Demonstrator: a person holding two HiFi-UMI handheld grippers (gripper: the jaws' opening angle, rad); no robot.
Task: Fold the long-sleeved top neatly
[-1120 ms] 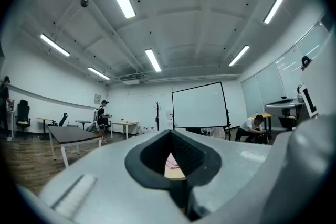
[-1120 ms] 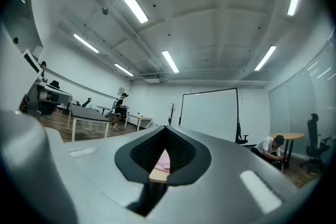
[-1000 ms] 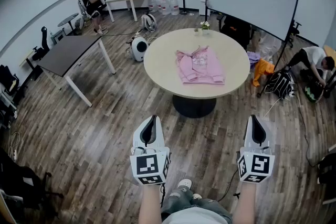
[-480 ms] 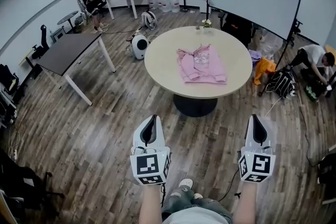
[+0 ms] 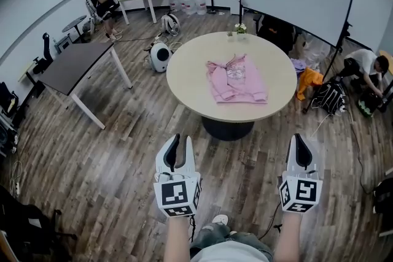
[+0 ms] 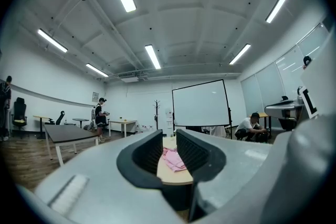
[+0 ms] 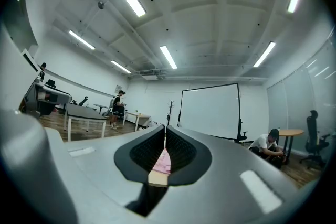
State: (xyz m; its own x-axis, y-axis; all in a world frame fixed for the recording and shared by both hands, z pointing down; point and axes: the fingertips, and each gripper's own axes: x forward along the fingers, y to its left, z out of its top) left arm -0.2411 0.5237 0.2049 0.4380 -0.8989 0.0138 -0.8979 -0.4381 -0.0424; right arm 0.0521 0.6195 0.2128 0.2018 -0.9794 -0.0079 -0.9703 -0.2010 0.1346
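Long-sleeved top (image 5: 236, 78), pink and rumpled, lies on the round desk (image 5: 190, 80), well ahead of both sets of fingers, and neither gripper is anywhere near it.

Closest in, here's the change: the left gripper (image 5: 177, 143) has parted its fingers. Half a second ago they looked closed in the head view. Now there's a clear, narrow gap with nothing in it, and the left gripper view frames the top (image 6: 173, 159) right through that gap. The right gripper (image 5: 299, 144) hasn't followed: its fingers are pressed together at the tips and hold nothing. Both grippers point level, out over the bare wooden floor (image 5: 123, 150).

Beyond the fingertips, the desk has crept nearer and lower in the head view over the last second, so the person is walking in. The top sits straight ahead, about midway between the two grippers. Past it, a small plant (image 5: 239, 29) stands at the desk's far edge, clear of the cloth.

My read is that this is still the approach and no folding has begun. The left looks to be readying for a first pinch. The right will have to open before it can take a hem or sleeve.
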